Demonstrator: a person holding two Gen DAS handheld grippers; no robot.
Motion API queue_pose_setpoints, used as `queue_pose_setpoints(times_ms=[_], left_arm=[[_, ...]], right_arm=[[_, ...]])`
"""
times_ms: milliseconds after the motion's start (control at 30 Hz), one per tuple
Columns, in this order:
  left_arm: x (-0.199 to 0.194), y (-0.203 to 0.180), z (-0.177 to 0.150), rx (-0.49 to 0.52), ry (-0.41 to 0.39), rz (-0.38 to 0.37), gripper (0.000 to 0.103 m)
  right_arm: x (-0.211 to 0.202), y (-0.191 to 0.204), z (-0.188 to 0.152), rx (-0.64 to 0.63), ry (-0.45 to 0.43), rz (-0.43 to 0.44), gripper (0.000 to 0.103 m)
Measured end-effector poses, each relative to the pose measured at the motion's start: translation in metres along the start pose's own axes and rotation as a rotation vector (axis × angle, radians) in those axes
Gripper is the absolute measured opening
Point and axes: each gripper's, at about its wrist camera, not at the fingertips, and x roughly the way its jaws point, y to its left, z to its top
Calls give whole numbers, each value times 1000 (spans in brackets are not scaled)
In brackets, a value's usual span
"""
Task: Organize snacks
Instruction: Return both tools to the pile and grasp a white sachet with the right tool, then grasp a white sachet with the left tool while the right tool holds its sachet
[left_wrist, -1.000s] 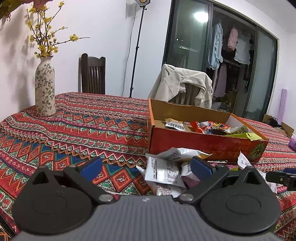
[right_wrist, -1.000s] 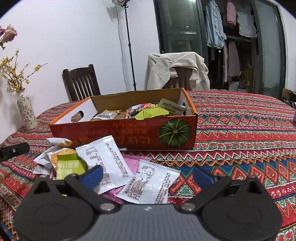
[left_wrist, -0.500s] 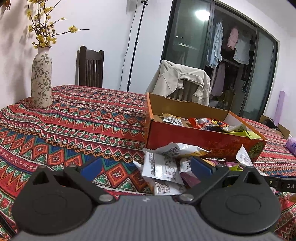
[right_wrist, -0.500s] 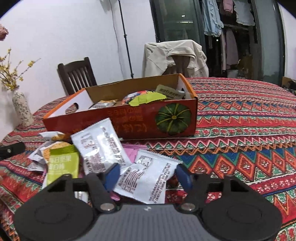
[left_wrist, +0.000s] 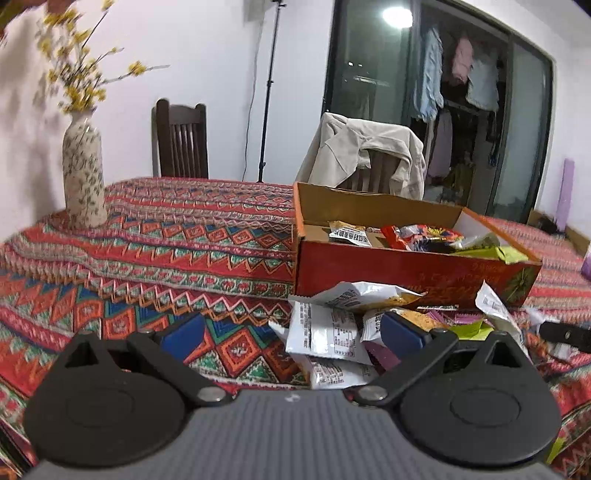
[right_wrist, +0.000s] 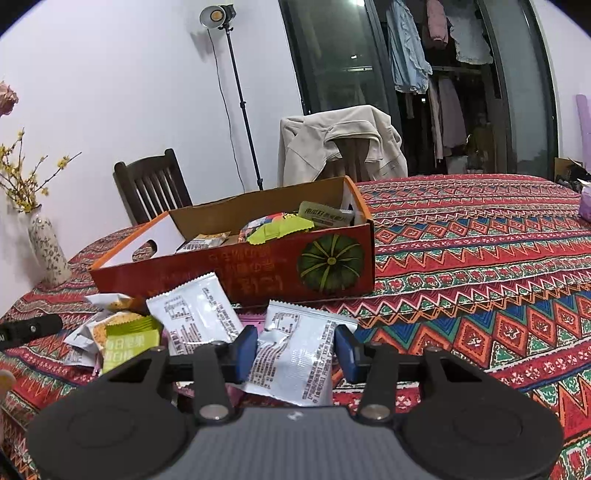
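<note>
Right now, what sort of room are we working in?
Likely a home dining room: patterned red tablecloth on the table, dark wooden chair, and clothes hanging behind the glass sliding door.

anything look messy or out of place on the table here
Yes. A heap of snack packets lies loose and overlapping on the tablecloth in front of the red cardboard box, instead of inside it. One silver packet sits crumpled between the right gripper jaws. The box itself stands upright.
</note>
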Motion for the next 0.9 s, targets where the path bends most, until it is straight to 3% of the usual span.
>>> queue_pose_setpoints(times_ms=[133,300,600,900], left_arm=[[4,-6,13,54,2,36,103],[29,-13,29,119,65,96,103],[61,-22,20,154,147,96,103],[66,-30,10,194,133,64,103]], right_arm=[[-1,0,0,0,-9,-6,45],[-1,-2,-1,9,-10,-8,45],[-1,-4,-2,24,-14,-3,45],[-1,-2,-2,20,-19,8,45]])
